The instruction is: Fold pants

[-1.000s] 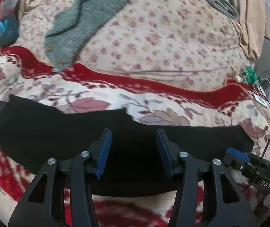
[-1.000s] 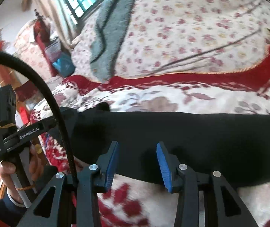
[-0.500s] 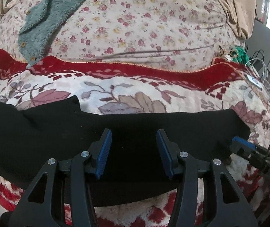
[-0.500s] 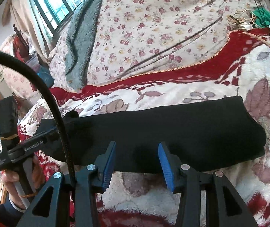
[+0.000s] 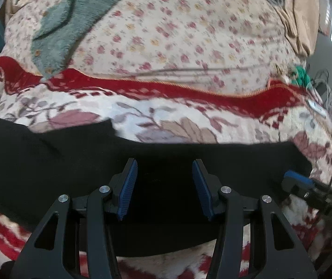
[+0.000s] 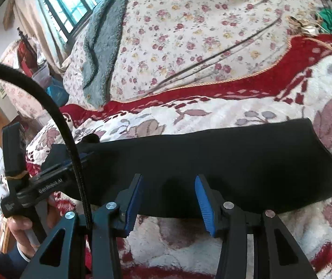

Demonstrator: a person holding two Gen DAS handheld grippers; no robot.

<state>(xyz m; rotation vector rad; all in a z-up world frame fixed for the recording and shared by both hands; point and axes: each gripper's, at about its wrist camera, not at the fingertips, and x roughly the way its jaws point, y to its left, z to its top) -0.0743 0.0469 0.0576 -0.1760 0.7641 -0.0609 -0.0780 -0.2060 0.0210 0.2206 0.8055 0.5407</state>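
Observation:
Black pants [image 5: 49, 162] lie in a long flat band across the red and cream floral blanket [image 5: 166, 116]. My left gripper [image 5: 164, 162] hovers over the middle of the band, open, with nothing pinched between its blue pads. My right gripper [image 6: 168, 179] hangs above the near edge of the pants [image 6: 212, 153]. Its jaws are opening, and no cloth is caught between them. The pants' right end [image 6: 324, 158] shows in full. The left gripper [image 6: 38, 181] appears at the left of the right wrist view, held by a hand [image 6: 21, 227].
A heaped flowered quilt [image 5: 189, 34] with a grey-green fleece [image 5: 72, 11] on it rises behind the blanket. Cables and a green bundle [image 5: 301, 76] lie at the right edge. A black cable [image 6: 56, 116] arcs past the right gripper. A window [image 6: 72, 7] is far left.
The right wrist view has swung so that the pants' right end came into view, and its jaws stand a little wider. The left wrist view shifted sideways along the pants and sank slightly.

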